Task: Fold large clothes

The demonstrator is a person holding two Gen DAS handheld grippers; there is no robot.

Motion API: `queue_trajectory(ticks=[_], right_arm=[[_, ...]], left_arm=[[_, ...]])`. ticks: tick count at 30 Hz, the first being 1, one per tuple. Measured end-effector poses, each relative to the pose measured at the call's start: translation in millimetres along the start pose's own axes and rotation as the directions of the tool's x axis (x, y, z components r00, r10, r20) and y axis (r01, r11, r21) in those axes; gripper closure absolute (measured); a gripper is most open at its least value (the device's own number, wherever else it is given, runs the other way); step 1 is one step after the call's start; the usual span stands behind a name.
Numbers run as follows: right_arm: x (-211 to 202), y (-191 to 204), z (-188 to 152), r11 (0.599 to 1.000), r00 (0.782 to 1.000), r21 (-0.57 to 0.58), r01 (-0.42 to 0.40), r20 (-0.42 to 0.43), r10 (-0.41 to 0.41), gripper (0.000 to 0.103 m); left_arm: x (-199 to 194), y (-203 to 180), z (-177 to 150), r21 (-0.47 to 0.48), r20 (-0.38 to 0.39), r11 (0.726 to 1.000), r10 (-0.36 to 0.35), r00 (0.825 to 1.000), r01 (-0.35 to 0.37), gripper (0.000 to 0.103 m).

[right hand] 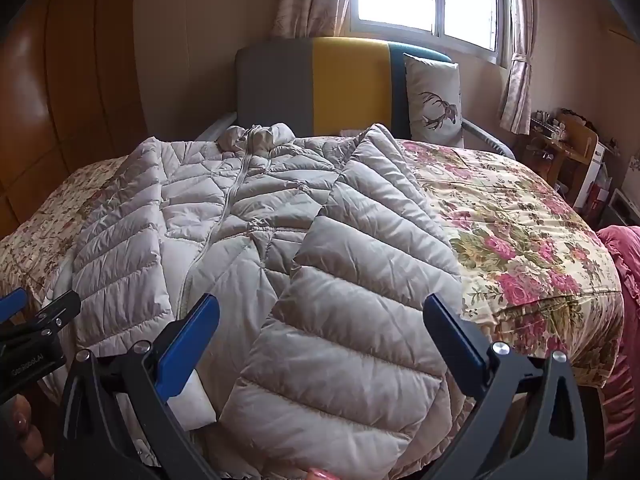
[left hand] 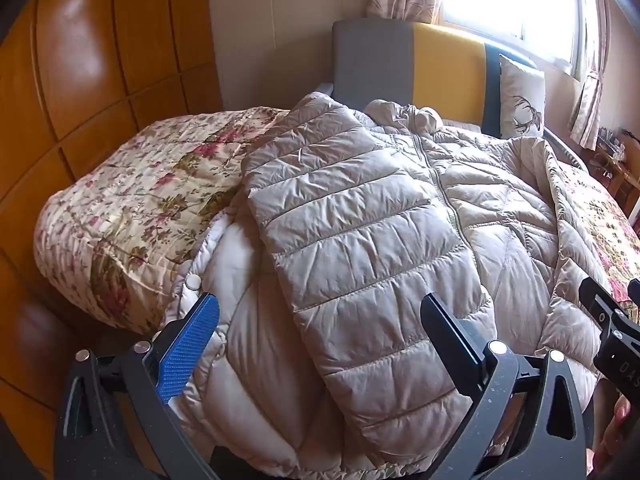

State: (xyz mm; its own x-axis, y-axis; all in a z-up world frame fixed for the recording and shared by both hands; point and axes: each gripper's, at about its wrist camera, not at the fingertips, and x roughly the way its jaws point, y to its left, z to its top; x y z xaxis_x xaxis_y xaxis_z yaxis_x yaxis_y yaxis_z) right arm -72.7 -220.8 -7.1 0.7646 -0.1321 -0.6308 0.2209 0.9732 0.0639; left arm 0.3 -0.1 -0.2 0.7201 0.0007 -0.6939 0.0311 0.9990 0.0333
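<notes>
The puffer jacket's (left hand: 360, 216) hem drops below the frame behind the left gripper (left hand: 320, 332), while clutter on the corner shelf (right hand: 560, 140) stays too small to identify.

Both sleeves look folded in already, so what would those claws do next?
Probably close both open claws, left claw and right claw, on the puffer jacket hem nearest them and fold it up toward the collar, since both sleeves already lie across the front.

Beige quilted jacket (left hand: 360, 208) lies zipped, sleeves folded inward.
</notes>
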Motion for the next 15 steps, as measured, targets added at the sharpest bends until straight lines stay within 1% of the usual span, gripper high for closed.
queue_trajectory(ticks=[7, 9, 15], right_arm=[[0.3, 1.1, -1.7, 1.000, 1.000, -0.007, 0.004, 0.004, -0.004, 0.002], [12.1, 2.1, 2.0, 1.000, 1.000, -0.002, -0.007, -0.027, 0.007, 0.002], [4.8, -0.1, -0.7, 1.000, 1.000, -0.001, -0.005, -0.027, 0.005, 0.002]], left_arm=[[-0.2, -0.2, -0.1, 0.000, 0.002, 1.000, 0.001, 1.000, -0.001, 0.003], [-0.1, 0.0, -0.1, -0.001, 0.002, 1.000, 0.001, 1.000, -0.001, 0.003], [-0.2, 0.0, -0.1, -0.001, 0.001, 1.000, -0.004, 1.000, 0.004, 0.003]])
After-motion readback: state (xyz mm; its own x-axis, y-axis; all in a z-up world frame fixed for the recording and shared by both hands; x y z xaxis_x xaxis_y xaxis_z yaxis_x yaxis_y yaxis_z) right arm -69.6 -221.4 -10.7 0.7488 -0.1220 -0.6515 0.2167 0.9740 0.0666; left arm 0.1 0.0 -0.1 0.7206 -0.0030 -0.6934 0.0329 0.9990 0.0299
